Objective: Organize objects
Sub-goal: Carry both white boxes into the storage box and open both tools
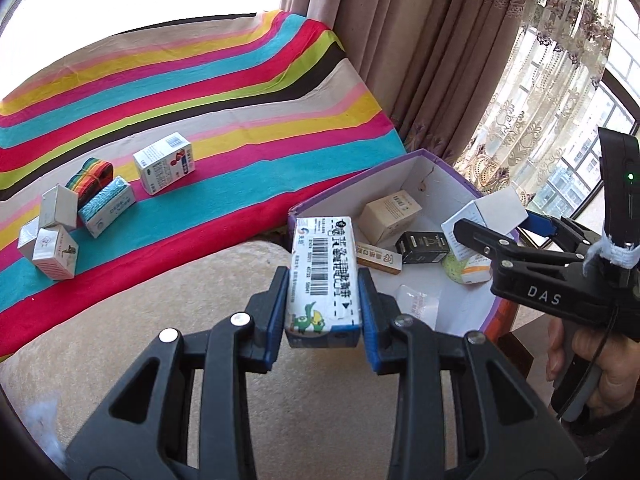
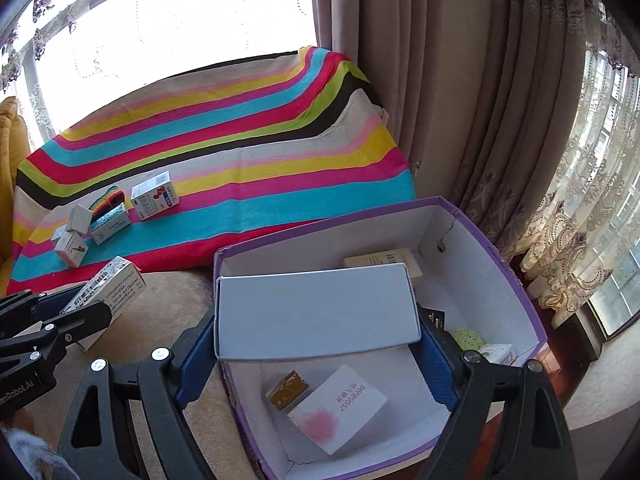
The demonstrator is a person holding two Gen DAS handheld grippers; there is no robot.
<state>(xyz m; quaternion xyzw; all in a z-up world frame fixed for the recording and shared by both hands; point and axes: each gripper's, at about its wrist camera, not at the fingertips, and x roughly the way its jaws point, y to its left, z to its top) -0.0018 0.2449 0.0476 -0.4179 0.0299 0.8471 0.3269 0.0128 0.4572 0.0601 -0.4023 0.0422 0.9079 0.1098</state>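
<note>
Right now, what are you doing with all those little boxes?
A person is tidying small boxes into a purple bin. The left tool grips a barcode box near the bin's edge. The right tool holds a white box over the bin. More boxes wait on the striped blanket.

A woven striped cloth is seen; the cartons and storage box look like matt cardboard, the gripper arms black plastic.

Blanket rainbow-striped; storage box purple-rimmed, seemingly white inside.
</note>
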